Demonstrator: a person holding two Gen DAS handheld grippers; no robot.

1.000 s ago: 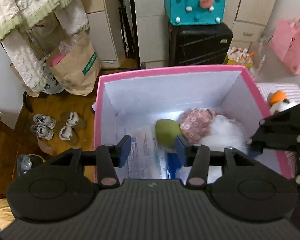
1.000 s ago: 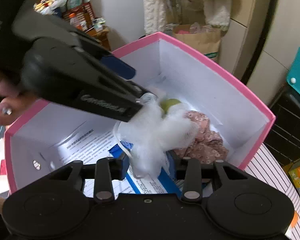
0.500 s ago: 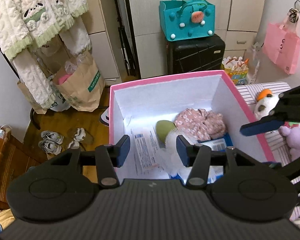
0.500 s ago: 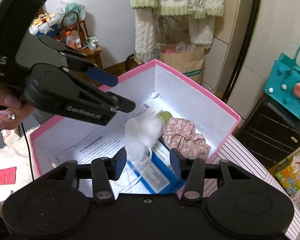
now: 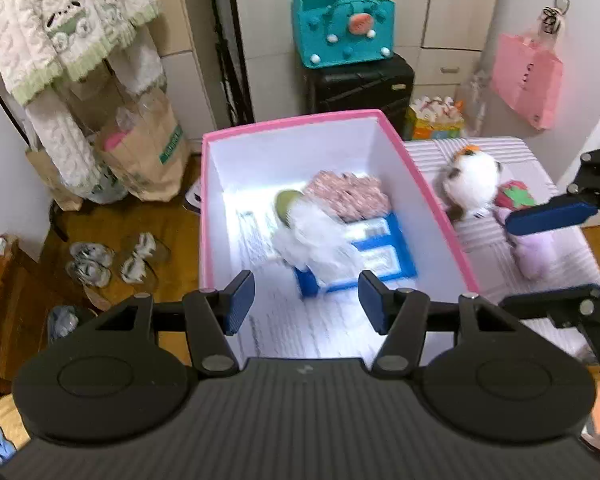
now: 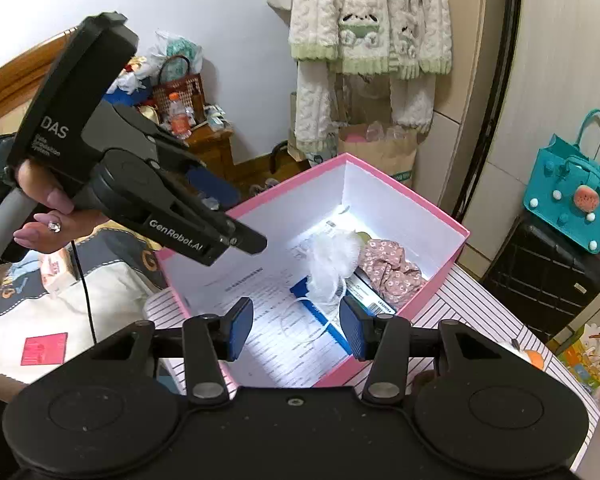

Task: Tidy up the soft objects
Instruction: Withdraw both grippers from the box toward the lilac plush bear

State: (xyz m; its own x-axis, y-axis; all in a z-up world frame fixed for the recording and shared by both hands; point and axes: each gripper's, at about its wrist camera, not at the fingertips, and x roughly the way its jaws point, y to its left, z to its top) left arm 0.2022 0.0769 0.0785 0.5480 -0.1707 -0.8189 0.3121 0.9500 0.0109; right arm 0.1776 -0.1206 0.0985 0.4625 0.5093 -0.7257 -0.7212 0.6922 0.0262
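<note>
A pink box (image 5: 428,184) with white walls (image 6: 396,208) stands on a striped surface. Inside lie a white fluffy puff (image 5: 316,236) (image 6: 332,260), a pink floral cloth (image 5: 346,196) (image 6: 392,272), a green soft ball (image 5: 286,204) and a blue-and-white package (image 5: 380,256). My left gripper (image 5: 306,306) is open and empty above the box's near edge. My right gripper (image 6: 296,328) is open and empty above the box. A white-and-orange plush (image 5: 472,180), a strawberry plush (image 5: 514,198) and a lilac plush (image 5: 534,252) lie right of the box.
A striped cloth (image 5: 572,256) covers the surface beside the box. A brown paper bag (image 5: 144,164), slippers (image 5: 116,260), a black suitcase (image 5: 360,84) with a teal bag (image 5: 342,28) and a pink bag (image 5: 528,76) stand around. Printed paper (image 6: 268,312) lines the box floor.
My right gripper has let go of the white puff, which now lies in the box. Both grippers have drawn back and up from the box; the right one has moved over the plush toys.
</note>
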